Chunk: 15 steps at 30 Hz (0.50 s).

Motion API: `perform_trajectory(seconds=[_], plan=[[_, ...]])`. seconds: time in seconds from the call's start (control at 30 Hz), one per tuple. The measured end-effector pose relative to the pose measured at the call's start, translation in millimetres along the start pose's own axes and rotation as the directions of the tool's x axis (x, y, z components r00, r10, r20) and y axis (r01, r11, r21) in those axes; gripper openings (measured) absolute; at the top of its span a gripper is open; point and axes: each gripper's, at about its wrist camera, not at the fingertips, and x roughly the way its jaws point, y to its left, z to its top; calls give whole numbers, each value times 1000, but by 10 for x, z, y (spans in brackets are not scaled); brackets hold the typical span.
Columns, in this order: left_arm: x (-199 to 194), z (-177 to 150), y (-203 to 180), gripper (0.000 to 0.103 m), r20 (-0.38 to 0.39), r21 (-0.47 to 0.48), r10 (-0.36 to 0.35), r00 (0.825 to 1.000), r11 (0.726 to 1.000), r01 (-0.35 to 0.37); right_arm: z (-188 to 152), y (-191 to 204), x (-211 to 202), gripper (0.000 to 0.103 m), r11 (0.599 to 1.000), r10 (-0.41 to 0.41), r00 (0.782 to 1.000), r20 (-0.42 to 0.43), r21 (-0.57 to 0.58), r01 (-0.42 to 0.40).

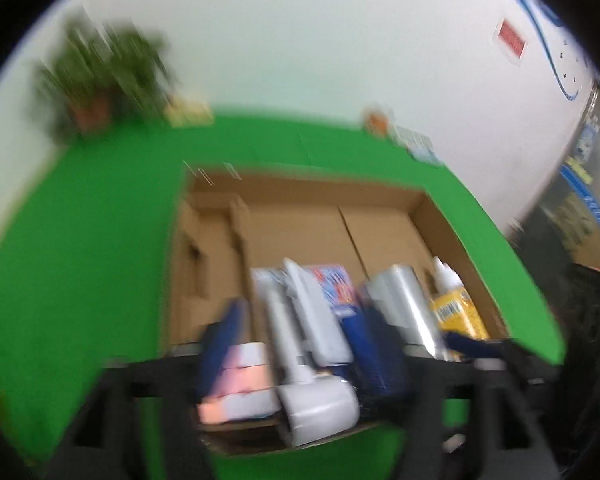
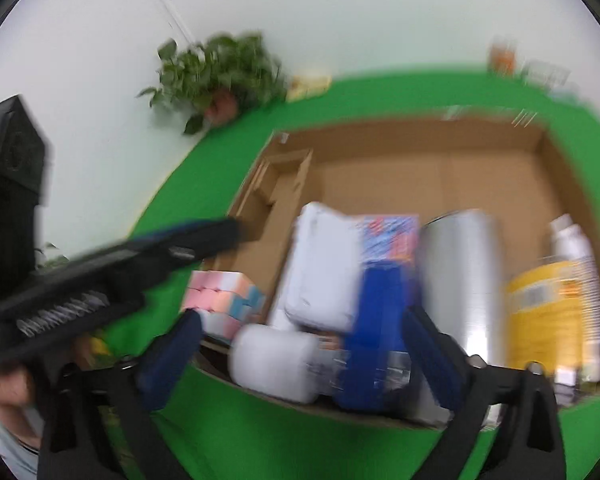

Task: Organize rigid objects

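A cardboard box [image 2: 420, 168] lies on the green table [image 2: 260, 440]. Along its near side stand a pastel pink-and-blue cube [image 2: 220, 300], a white handled device [image 2: 320, 276], a blue carton with a colourful top [image 2: 380, 320], a silver can [image 2: 464, 272] and a white bottle with a yellow label [image 2: 556, 312]. My right gripper [image 2: 300, 348] is open over the box's near edge, and the white device and blue carton show between its fingers untouched. My left gripper [image 1: 340, 340] is open too, above the cube [image 1: 240, 384] and the white device [image 1: 312, 360]. All is blurred.
A potted plant [image 2: 220, 76] stands at the table's far left corner by the white wall. Small packets [image 2: 540, 68] sit at the far edge. The far half of the box holds only a cardboard insert [image 2: 276, 188]. A person's hand [image 2: 4, 392] holds the left gripper [image 2: 140, 252].
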Motion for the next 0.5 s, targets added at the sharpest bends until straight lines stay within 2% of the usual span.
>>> perform_trajectory(seconds=[0.03, 0.1, 0.13, 0.2, 0.3, 0.4, 0.5], plan=[[-221, -119, -33, 93, 105, 3, 45, 993, 999, -45, -143, 35, -170, 102, 995, -77, 995, 67, -63, 81], [-514, -386, -151, 93, 236, 38, 86, 968, 995, -97, -398, 77, -368, 102, 971, -175, 973, 149, -135, 195], [-580, -484, -199, 93, 252, 55, 104, 962, 991, -122, -507, 58, -437, 102, 963, -198, 966, 167, -149, 224], [-650, -696, -318, 93, 264, 65, 150, 953, 983, -173, -702, 13, -549, 102, 956, -222, 958, 181, -152, 250], [-698, -1004, -482, 93, 271, 53, 175, 946, 979, -197, -977, -52, -740, 102, 953, -244, 948, 206, -128, 274], [-704, -1232, -631, 93, 246, 26, 168, 955, 983, -179, -1202, -123, -924, 102, 941, -282, 932, 229, -122, 315], [-665, -1389, -772, 93, 210, 30, 160, 964, 985, -170, -1414, -227, -1052, 102, 939, -293, 933, 208, -121, 322]])
